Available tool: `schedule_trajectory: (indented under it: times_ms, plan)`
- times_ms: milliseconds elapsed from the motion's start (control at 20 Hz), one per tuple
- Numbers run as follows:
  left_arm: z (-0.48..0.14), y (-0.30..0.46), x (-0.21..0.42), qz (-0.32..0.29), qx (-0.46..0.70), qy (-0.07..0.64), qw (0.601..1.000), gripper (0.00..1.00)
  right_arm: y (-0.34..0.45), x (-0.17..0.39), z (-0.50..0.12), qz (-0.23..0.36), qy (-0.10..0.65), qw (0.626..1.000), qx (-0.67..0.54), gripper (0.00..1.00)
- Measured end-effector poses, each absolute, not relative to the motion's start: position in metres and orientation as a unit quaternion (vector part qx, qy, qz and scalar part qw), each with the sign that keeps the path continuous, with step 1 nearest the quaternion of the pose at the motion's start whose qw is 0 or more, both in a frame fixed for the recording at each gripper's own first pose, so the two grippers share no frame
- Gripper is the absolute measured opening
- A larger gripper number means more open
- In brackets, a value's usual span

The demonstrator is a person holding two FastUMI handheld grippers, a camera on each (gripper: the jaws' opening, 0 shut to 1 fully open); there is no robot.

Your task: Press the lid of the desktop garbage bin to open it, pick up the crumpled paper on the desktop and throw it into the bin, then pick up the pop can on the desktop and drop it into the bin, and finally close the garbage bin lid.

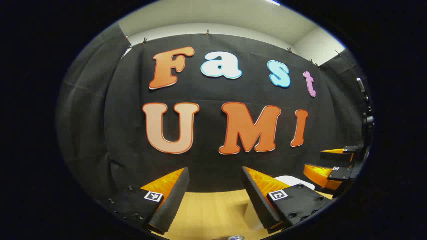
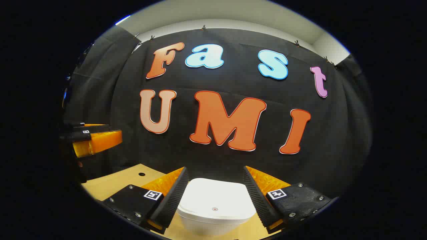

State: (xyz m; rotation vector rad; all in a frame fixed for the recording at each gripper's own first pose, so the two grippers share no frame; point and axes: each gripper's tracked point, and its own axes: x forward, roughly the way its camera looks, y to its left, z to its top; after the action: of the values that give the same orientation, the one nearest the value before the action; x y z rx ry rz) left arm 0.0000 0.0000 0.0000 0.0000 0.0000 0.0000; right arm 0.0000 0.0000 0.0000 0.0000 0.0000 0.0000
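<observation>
Left gripper (image 1: pixel 215 173): its two fingers are wide apart and hold nothing. It is up above the wooden table (image 1: pixel 213 213), facing the black cloth wall.
Right gripper (image 2: pixel 215 173): its fingers are wide apart too, with nothing in them. It hangs over the bin, one finger on each side, not touching it.
Garbage bin (image 2: pixel 215 203): white, sits on the table near the wall. Its lid is down and flat, with a small dot near the front. In the left gripper view a white bit of it peeks out behind the right finger.
Pop can (image 1: pixel 236 237): just its shiny top peeks in at the very bottom of the left gripper view.
Table hole (image 2: pixel 141 174): a small dark hole in the wood, left of the bin.
</observation>
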Motion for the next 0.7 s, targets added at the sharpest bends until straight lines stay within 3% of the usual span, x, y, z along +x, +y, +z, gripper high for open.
schedule_trajectory:
  times_ms: [50,150,450,700]
  plan:
    - [-0.002,0.001,-0.002,0.003,0.002,0.003,1.000,0.96,-0.003,-0.002,0.002,-0.002,-0.006,1.000,-0.002,0.99]
    - [-0.001,0.002,-0.007,0.010,0.015,-0.002,1.000,1.00,-0.007,-0.003,-0.001,-0.004,-0.008,1.000,0.002,0.99]
    - [0.000,0.008,-0.021,0.034,0.032,-0.013,0.999,0.96,0.002,-0.004,-0.013,0.018,0.000,1.000,0.013,0.99]
    - [-0.012,0.008,-0.028,0.042,0.028,0.005,0.999,1.00,0.003,0.002,-0.017,0.030,0.008,0.999,0.012,0.98]
